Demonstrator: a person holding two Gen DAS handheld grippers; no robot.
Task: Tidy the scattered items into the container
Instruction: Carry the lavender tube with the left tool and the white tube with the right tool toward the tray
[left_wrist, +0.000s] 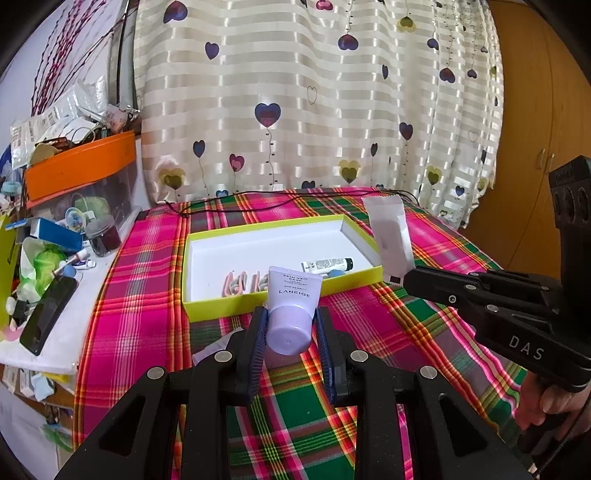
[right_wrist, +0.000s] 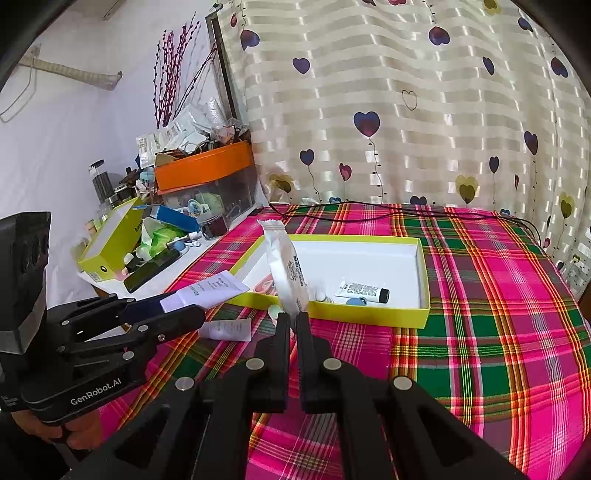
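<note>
My left gripper (left_wrist: 290, 326) is shut on a lilac Laneige tube (left_wrist: 291, 308), held above the plaid cloth just in front of the yellow-rimmed white box (left_wrist: 280, 299). My right gripper (right_wrist: 294, 317) is shut on a white sachet (right_wrist: 286, 269), held upright at the box's near edge (right_wrist: 332, 314). In the box lie pink hair clips (left_wrist: 236, 282), a small white tube with a black cap (left_wrist: 327, 264) and a blue item (left_wrist: 335, 273). A small lilac tube (right_wrist: 227, 329) and a pale round item (right_wrist: 274, 311) lie on the cloth outside the box.
The plaid cloth (right_wrist: 480, 314) covers the table. A black cable (left_wrist: 280, 195) runs along its far edge. A cluttered side table to the left holds an orange-lidded bin (left_wrist: 81, 166), a jar (left_wrist: 103, 234) and a phone (left_wrist: 48, 314). A curtain hangs behind.
</note>
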